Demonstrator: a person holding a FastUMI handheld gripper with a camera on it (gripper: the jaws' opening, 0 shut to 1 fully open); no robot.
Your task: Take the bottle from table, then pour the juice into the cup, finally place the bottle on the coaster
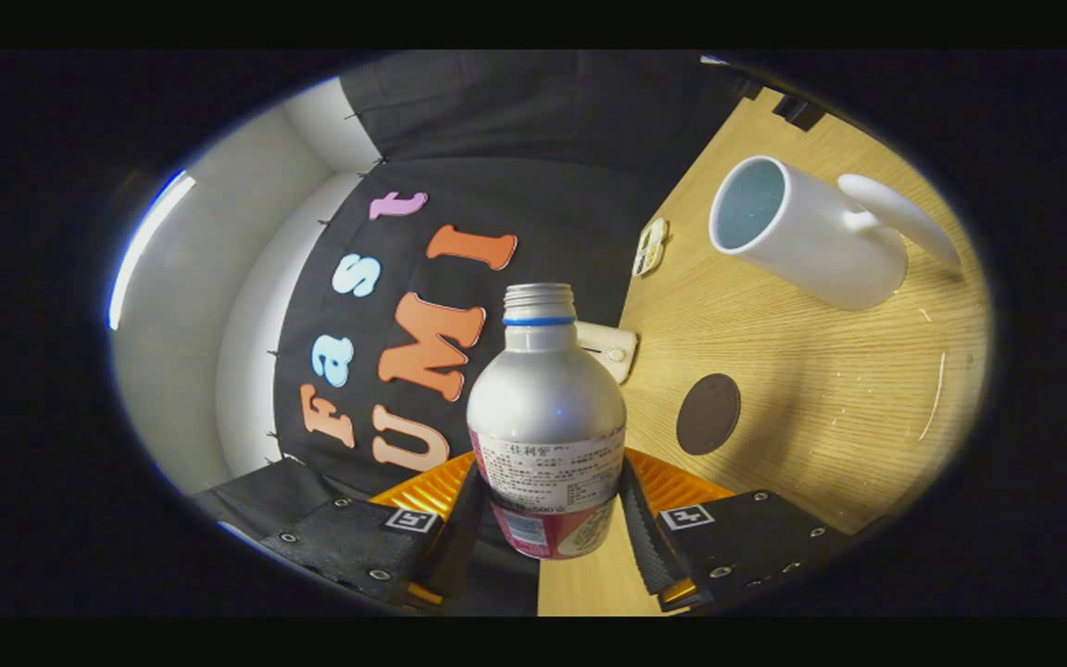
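Gripper view: the gripper [547,519] is clamped on the bottle [547,417]. Its 2 fingers [646,537] press against the bottle's lower body, 1 on each side, over the label. The gap between them is as wide as the bottle, so the jaws stand partly closed.

The bottle is silver metal with a rounded shoulder and a narrow threaded neck. Its cap is off and a blue ring sits just under the thread. A white printed label wraps the lower part, with a red band below that. The view is rolled to 1 side, so the table [811,389] stands like a wall beside the bottle; how far the bottle itself leans cannot be told.

The table is light wood. On it, beyond the fingers, lies a round dark coaster [708,414], near the bottle but not touching it. Farther off stands a white cup [811,241] with a handle, its mouth facing the camera, well apart from the coaster. A small white box [609,350] shows just behind the bottle's shoulder, and another small pale object [650,246] lies at the table's far edge.
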